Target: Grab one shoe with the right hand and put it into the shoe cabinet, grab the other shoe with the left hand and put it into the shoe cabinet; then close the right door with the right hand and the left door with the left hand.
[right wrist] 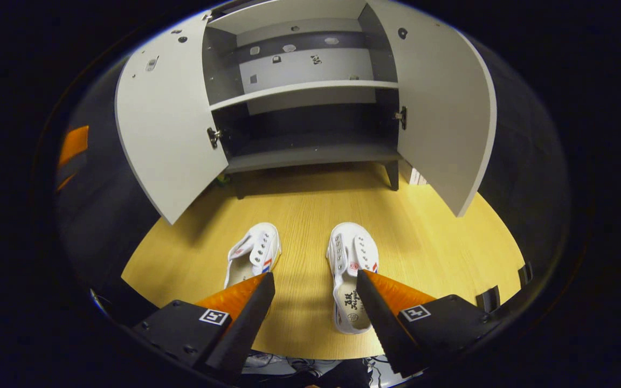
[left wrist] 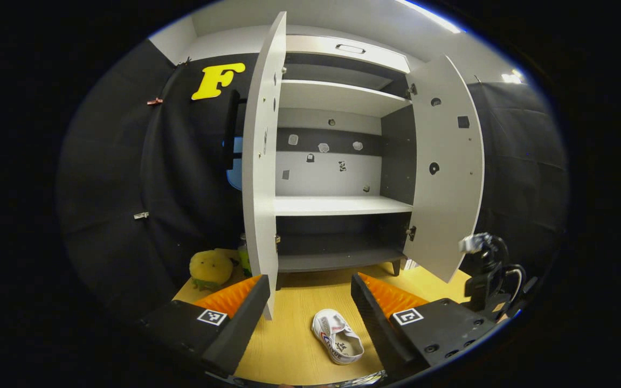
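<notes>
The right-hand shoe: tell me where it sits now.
In the right gripper view, the right shoe lies on the wooden floor before the open cabinet, beside the other shoe, just inside the right gripper's own right finger.

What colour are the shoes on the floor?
The shoes are white with small red and blue marks, clearest in the right gripper view.

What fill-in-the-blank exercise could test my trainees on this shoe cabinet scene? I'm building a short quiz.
1. Both doors of the grey shoe cabinet stand ____.
2. The two white canvas shoes, one beside the other, lie on the ____ wooden floor.
3. The right claw is open and holds ____.
4. Left of the cabinet sits a ____ plush toy.

Missing words: open; yellow; nothing; yellow
</notes>
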### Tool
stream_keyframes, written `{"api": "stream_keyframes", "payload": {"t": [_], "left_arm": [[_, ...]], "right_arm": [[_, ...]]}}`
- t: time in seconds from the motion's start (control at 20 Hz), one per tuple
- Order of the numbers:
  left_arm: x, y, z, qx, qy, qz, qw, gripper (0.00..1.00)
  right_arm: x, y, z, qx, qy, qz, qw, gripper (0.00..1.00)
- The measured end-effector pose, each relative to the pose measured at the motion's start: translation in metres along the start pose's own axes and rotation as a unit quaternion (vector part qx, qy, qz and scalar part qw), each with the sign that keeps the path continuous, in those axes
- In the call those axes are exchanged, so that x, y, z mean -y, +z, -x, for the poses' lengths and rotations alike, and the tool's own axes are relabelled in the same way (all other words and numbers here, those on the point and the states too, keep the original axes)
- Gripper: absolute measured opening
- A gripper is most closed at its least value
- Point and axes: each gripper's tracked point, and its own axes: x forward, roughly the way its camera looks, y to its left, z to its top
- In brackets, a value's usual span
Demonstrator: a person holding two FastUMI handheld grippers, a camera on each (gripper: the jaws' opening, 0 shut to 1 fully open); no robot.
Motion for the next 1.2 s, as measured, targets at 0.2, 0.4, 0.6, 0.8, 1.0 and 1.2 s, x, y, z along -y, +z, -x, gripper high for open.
{"api": "stream_keyframes", "payload": {"t": [0.2,0.4,0.6,0.8,1.0,1.2], "left_arm": [[-0.006,-0.001,0.002,-0.001,0.010,0.003,1.000,0.95],[-0.015,-0.006,0.005,-0.008,0.021,0.003,1.000,0.95],[-0.024,-0.013,0.007,-0.017,0.029,0.012,0.999,0.95],[-0.034,-0.018,0.008,-0.028,0.048,0.025,0.998,0.95],[-0.024,-0.013,0.002,-0.014,0.033,0.033,0.999,0.95],[-0.012,-0.016,-0.004,-0.026,0.033,0.005,0.999,0.95]], "right_arm": [[-0.001,-0.029,-0.024,-0.037,0.001,0.009,0.999,0.99],[-0.001,-0.050,-0.054,-0.073,-0.002,0.003,0.997,0.99],[0.013,-0.047,-0.081,-0.069,-0.036,0.012,0.997,1.00],[0.020,-0.043,-0.100,-0.076,-0.047,-0.004,0.996,0.80],[0.033,-0.036,-0.111,-0.078,-0.073,-0.043,0.993,0.31],[0.034,-0.035,-0.115,-0.098,-0.066,-0.070,0.991,0.16]]}}
